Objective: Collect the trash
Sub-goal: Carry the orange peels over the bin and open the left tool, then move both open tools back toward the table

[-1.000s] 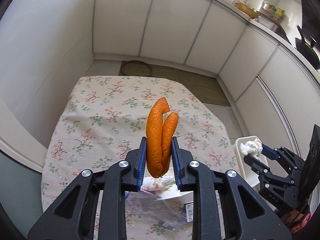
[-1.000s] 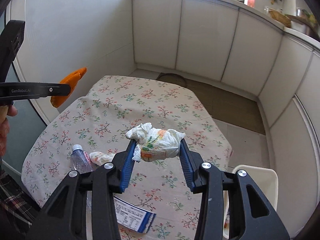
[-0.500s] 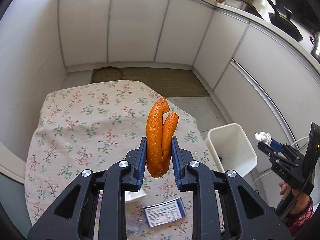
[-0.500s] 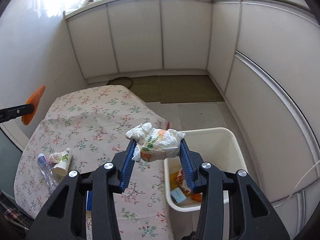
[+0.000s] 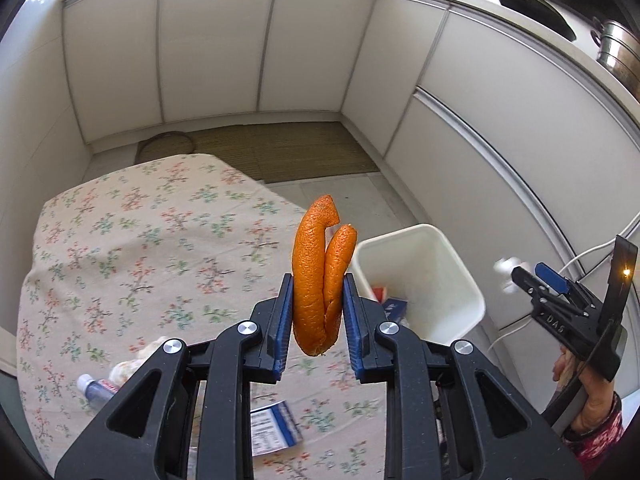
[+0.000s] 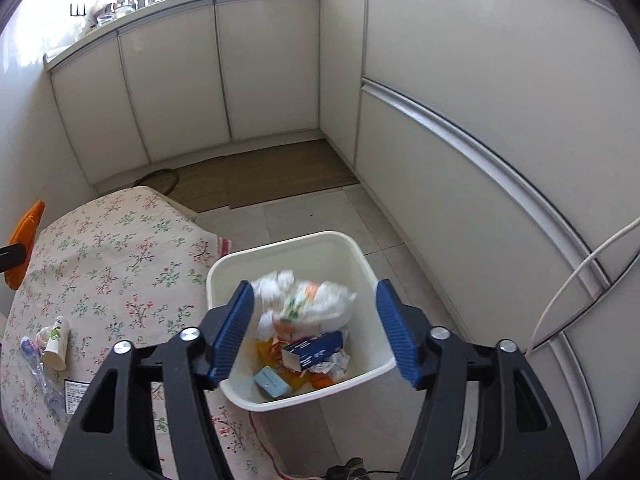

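Note:
My left gripper (image 5: 316, 286) is shut on a folded strip of orange peel (image 5: 310, 280), held upright above the floral tablecloth (image 5: 132, 240), just left of the white bin (image 5: 460, 264). My right gripper (image 6: 314, 312) hangs over the bin (image 6: 360, 256). Its jaws are opening and the blue pads stand wide apart. The crumpled printed wrapper (image 6: 308, 306) is blurred between them, loose and clear of the right pad, above the rubbish in the bin. That rubbish includes a blue carton (image 6: 316, 350). The left wrist view shows the right gripper (image 5: 524, 276) at the far right.
On the table's near left lie a paper cup (image 6: 56, 344), a flattened plastic bottle (image 6: 36, 364) and a printed leaflet (image 5: 272, 426). White cabinets (image 6: 460, 160) wall the corner. A woven mat (image 6: 280, 172) covers the floor beyond, and a white cable (image 6: 580, 276) hangs at right.
My right gripper swung from the table to above the bin and opened, letting the wrapper go. My left gripper carried the peel rightward toward the bin.

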Demonstrator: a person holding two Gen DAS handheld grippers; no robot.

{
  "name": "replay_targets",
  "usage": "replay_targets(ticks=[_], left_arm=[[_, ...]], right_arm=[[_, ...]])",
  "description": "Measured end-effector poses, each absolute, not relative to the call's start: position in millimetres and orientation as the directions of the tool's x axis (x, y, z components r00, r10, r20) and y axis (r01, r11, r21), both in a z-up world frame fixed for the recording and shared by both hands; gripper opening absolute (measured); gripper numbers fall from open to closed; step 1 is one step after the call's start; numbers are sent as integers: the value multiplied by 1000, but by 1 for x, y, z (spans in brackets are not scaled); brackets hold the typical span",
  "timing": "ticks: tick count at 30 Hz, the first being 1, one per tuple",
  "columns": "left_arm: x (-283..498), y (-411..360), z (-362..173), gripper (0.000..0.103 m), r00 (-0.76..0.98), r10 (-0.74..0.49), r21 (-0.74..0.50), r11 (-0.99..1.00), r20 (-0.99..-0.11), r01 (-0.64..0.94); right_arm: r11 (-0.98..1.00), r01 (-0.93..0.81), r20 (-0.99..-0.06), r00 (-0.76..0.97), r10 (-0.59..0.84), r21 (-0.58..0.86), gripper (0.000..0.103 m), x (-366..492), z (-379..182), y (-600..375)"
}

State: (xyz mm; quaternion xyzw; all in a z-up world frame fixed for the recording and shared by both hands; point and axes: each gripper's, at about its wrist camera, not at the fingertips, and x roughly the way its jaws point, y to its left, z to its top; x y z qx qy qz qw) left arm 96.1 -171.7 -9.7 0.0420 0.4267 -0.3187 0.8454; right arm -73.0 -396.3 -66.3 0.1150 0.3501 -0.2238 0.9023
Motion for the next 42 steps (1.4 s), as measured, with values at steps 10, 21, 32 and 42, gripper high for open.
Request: replay_targets(ticks=[10,21,32,42], left_arm=[[66,-248,-14,23,365,-660,-275,661,-657,698],[57,-315,-46,23,270,-711,-323,579,-649,749],[62,-329,-61,69,288,-700,-319,600,-653,734],[61,-305,-57,91,385,-618,-244,693,-686,678]], right_arm=[[756,654,-652,564,-506,-22,88,-108,-72,-436],[700,713,-650,521,-554,-25,90,-134,-77,-457],[690,724,-663,510,-547,-13,90,-139,-82,-465],[724,690,-612,570,-549,-6,96,-128,-68,-442]])
